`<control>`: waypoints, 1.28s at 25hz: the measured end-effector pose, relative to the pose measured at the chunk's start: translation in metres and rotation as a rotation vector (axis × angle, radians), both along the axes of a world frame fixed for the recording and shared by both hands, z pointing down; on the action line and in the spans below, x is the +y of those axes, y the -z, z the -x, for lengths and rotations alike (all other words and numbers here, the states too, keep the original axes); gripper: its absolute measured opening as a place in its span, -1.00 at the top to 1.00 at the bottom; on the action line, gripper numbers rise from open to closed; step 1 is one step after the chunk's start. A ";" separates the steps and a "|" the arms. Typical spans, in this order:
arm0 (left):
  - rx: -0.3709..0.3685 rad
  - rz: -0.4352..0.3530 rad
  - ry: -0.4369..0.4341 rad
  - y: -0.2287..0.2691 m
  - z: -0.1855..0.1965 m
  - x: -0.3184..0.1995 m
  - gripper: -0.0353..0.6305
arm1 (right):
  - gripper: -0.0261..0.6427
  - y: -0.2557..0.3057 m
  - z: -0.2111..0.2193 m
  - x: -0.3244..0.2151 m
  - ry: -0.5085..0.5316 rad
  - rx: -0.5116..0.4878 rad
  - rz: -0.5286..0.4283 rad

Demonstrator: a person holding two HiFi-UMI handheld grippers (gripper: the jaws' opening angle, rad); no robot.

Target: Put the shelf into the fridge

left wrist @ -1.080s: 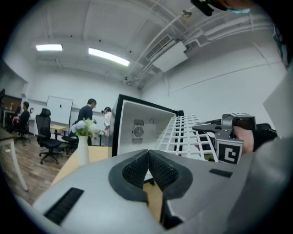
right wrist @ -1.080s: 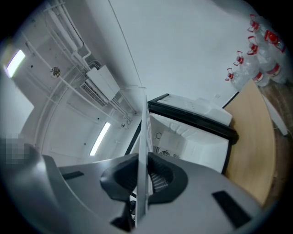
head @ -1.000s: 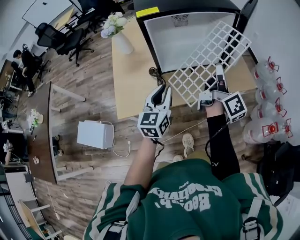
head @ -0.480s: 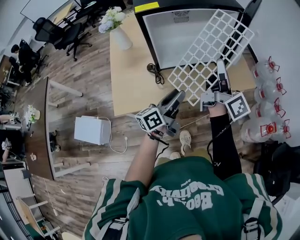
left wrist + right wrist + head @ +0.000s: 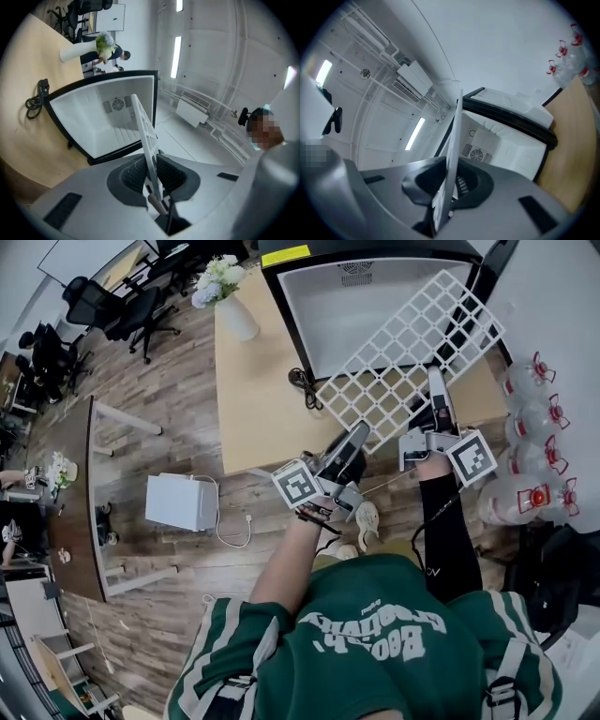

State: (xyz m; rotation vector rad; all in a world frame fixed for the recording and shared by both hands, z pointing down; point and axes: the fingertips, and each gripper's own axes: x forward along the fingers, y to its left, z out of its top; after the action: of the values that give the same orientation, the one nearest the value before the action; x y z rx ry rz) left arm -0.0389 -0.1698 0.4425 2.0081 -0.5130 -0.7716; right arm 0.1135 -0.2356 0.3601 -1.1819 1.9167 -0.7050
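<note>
- Shelf (image 5: 403,362): white grid panel, held clear of the table (image 5: 258,390) and tilted. Its far corner is raised in front of the fridge's open mouth and its near edge is low, toward the person. None of it is inside the cavity yet.
- Fridge (image 5: 361,324): black-framed cabinet standing on the far part of the table. The white interior faces the person, and a round fan grille shows on its back wall.
- Left gripper (image 5: 356,435): rolled onto its side at the shelf's near left edge. Its jaws have just been closing. In the left gripper view the grid stands edge-on between the two dark pads, which sit narrow against it on both sides.
- Right gripper (image 5: 436,381): placed on the shelf's near right edge, pointing toward the fridge. Its jaws have just been opening a little. In the right gripper view the panel's edge runs up between the pads, which stay narrow around it.
- Table surroundings: a white vase (image 5: 236,320) of flowers stands at the far left corner. A coiled black cable (image 5: 305,385) lies just left of the shelf.
- Floor: a white box (image 5: 178,504) sits left of the person. Clear bottles (image 5: 534,418) with red caps are grouped at the right, beside the table.
</note>
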 end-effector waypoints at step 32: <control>-0.042 0.127 0.266 -0.014 0.063 -0.124 0.75 | 0.76 -0.115 0.024 -0.060 0.199 -0.080 0.372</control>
State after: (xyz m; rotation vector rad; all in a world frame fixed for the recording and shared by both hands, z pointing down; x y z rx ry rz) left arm -0.1017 -0.2933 0.4564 1.8629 -0.8456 -0.8349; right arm 0.0895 -0.2955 0.4754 -1.1679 1.9039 -1.2397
